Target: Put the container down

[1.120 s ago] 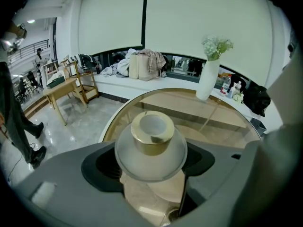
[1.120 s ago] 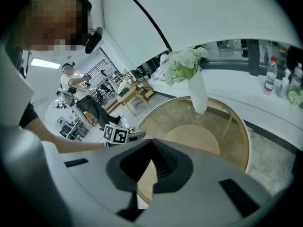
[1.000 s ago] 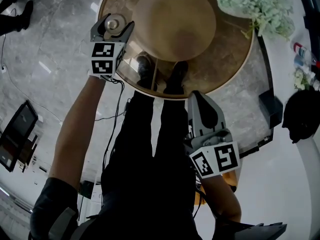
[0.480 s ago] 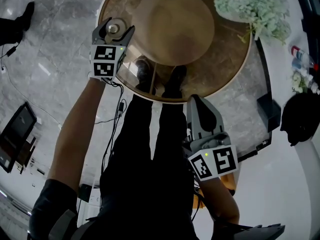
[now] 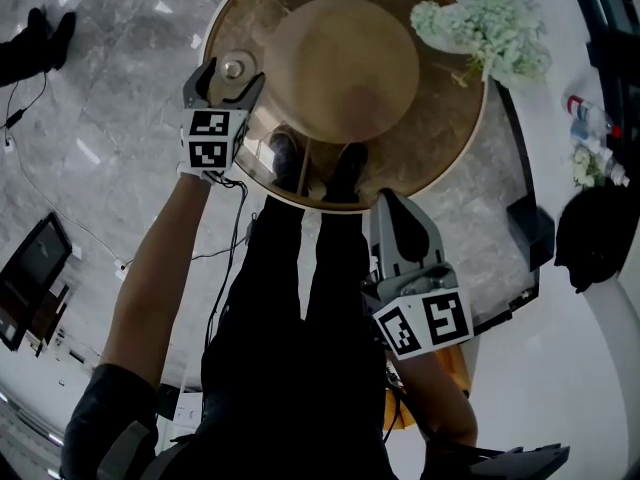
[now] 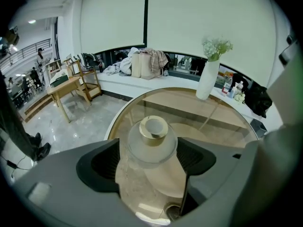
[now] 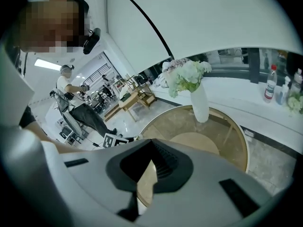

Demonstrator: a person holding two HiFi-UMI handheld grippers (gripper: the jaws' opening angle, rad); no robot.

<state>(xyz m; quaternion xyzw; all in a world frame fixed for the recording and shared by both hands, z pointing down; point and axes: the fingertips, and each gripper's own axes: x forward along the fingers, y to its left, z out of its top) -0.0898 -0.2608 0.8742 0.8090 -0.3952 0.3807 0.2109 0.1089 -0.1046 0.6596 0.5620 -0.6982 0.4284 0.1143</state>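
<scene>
The container point(image 6: 152, 136) is a frosted glass jar with a gold-rimmed neck. It stands upright on the round glass table point(image 6: 189, 98) near its left edge point(image 5: 225, 28). My left gripper point(image 6: 149, 156) has a jaw on each side of the jar, and the jaws are opening. A thin gap shows beside the left pad. From the head view the left gripper point(image 5: 232, 78) reaches over the gold rim with the container point(image 5: 233, 67) between its fingers. My right gripper point(image 5: 392, 198) hangs below the table's near edge with nothing in it. Its fingertips point(image 7: 150, 148) meet.
A white vase of pale flowers point(image 5: 480, 33) stands at the table's far right, also as the vase point(image 7: 200, 103). A beige round base point(image 5: 345, 53) lies under the glass. Bottles point(image 5: 585, 118) and a black bag point(image 5: 600, 233) sit on the ledge to the right. A wooden table point(image 6: 64, 86) stands on the floor to the left.
The left gripper has stayed at the table's left edge around the container. The right gripper hangs where it was. The head view has shifted slightly.
</scene>
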